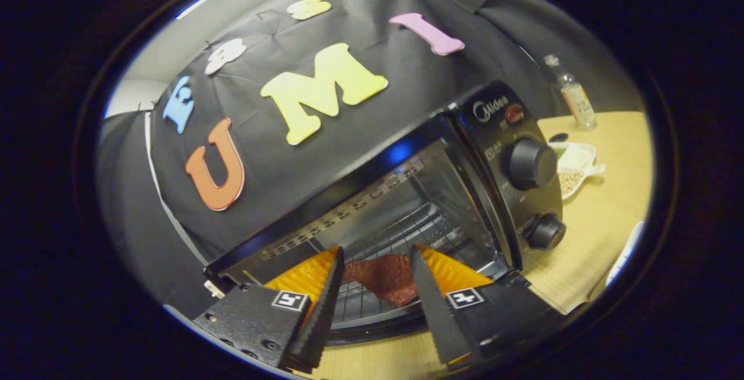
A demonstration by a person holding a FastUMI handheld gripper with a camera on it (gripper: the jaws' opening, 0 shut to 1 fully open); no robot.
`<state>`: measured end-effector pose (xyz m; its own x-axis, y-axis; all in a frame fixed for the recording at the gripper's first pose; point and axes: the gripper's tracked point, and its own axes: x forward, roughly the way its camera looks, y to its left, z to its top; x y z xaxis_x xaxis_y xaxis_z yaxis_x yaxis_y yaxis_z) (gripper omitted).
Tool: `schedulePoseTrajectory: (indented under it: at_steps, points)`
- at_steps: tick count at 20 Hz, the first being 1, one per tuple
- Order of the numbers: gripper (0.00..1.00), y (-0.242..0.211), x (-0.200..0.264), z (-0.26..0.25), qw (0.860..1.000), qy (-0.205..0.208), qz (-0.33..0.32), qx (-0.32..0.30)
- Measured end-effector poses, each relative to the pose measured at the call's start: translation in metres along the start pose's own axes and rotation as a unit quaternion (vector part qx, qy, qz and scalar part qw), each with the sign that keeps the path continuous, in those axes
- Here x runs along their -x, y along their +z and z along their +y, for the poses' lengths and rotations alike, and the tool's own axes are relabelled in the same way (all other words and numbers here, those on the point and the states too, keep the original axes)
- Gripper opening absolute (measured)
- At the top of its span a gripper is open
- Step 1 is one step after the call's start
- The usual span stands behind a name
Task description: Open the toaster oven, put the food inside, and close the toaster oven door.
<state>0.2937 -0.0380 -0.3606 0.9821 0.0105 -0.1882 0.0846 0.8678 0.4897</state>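
Observation:
The black toaster oven (505,136) stands on the wooden table (598,223) with its door (378,330) folded down and its cavity open. A flat reddish-brown piece of food (383,278) lies on the front part of the wire rack (407,229) inside. My gripper (378,249) is at the oven's mouth, over the lowered door, with its fingers spread apart. The food shows in the gap between them and reaches both fingers' inner edges in this view. Its side edges are hidden behind the fingers. Two round knobs sit on the oven's right panel.
Right of the oven, a white dish (572,171) with small grains sits on the table. A clear bottle (575,98) stands behind it near the cloth wall. A white object (625,252) lies at the table's near right side.

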Motion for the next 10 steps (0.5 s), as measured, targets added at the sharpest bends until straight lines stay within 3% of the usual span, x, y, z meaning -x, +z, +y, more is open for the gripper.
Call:
schedulePoseTrajectory:
  at_steps: [5,10]
  points:
    - [0.98,0.016,0.044,0.003,0.998,-0.006,-0.037,0.059]
    - [1.0,0.017,0.11,0.013,0.991,-0.008,-0.044,0.128]
